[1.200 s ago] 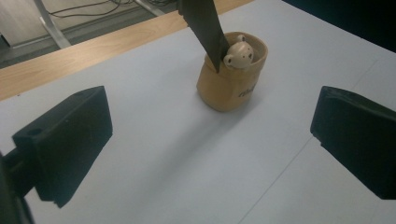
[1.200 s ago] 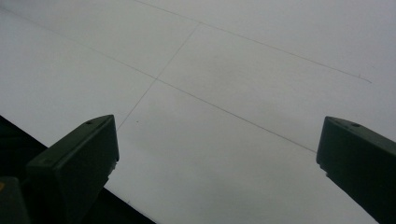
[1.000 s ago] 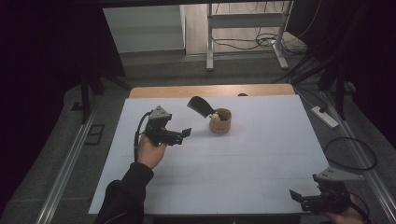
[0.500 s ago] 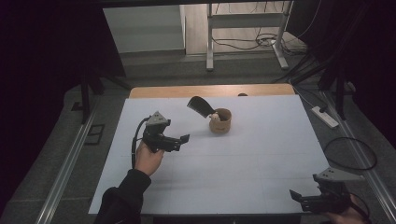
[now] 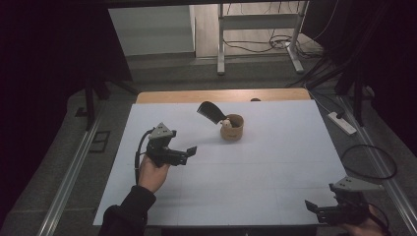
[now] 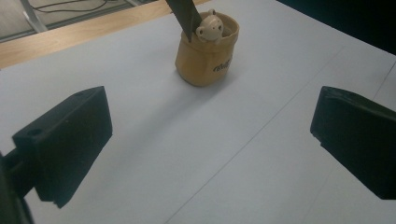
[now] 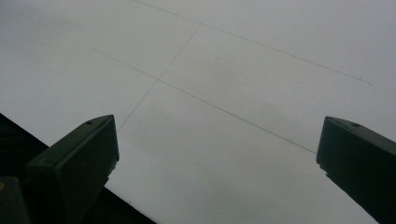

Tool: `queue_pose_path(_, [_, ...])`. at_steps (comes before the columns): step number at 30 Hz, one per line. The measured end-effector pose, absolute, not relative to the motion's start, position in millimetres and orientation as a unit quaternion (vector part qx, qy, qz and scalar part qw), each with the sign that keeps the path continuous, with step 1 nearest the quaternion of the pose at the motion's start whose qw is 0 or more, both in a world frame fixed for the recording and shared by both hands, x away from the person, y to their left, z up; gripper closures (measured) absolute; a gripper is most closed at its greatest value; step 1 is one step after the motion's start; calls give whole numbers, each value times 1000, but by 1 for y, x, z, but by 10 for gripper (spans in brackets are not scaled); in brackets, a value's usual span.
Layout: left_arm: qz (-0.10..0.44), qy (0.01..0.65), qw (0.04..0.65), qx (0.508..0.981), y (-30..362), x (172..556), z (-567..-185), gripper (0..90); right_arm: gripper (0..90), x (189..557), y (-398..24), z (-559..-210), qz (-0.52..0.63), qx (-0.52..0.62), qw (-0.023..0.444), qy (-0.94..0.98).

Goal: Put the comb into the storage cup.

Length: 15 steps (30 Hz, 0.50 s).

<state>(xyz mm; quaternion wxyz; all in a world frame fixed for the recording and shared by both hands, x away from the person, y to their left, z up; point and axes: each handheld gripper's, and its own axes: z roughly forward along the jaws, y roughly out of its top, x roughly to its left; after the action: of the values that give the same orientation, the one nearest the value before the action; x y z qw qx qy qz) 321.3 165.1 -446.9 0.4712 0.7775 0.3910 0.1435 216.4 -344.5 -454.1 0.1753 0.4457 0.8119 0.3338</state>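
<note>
tan bear cup with upright black spatula: ahead of your left gripper, jaws wide, empty; right gripper farther, also open, empty.

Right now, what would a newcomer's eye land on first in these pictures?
Probably the tan cup with a small bear figure peeking over its rim and a dark flat tool leaning out, alone at the far middle of the white table. Next, the left gripper, jaws open and aimed at the cup, and the right gripper, open at the near right corner.
</note>
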Motion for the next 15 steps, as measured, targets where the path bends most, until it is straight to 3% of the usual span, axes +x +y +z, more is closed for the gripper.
queue_pose_path(15, [148,400,472,771,172,301,-445,0,0,216,-344,-454,334,445,176,812])
